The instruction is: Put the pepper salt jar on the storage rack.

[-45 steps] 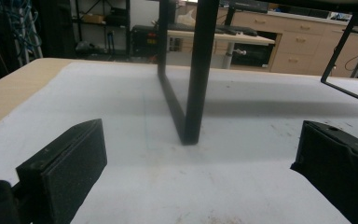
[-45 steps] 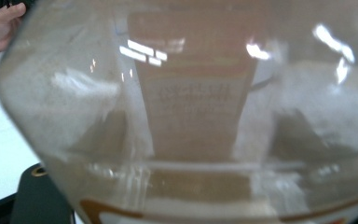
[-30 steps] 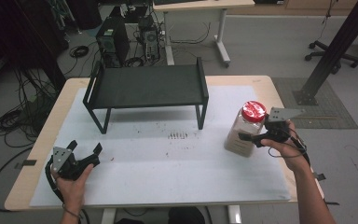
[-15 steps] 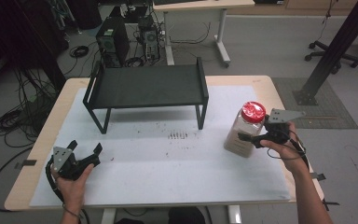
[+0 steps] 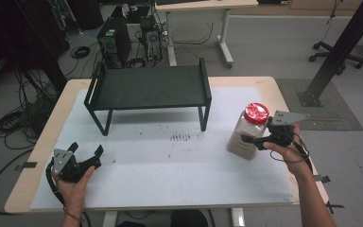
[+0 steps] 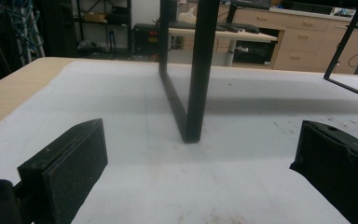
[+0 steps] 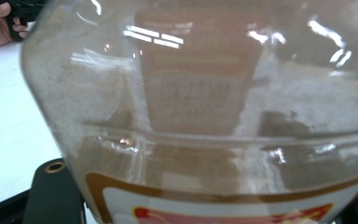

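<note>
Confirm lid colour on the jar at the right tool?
Red. The jar's lid shows best in the high view.

Clear jar [image 5: 247, 131], red lid
Upright on bench [image 5: 170, 165] at right side; brown powder fills lower part.

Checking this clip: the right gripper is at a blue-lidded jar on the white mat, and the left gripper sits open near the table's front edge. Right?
Not quite: in the high view the jar at the right gripper has a red lid, not blue. The rest stands: white mat, left gripper open near the front edge.

Clear jar [image 7: 205, 112] close up, brown powder inside, between jaws.
</note>
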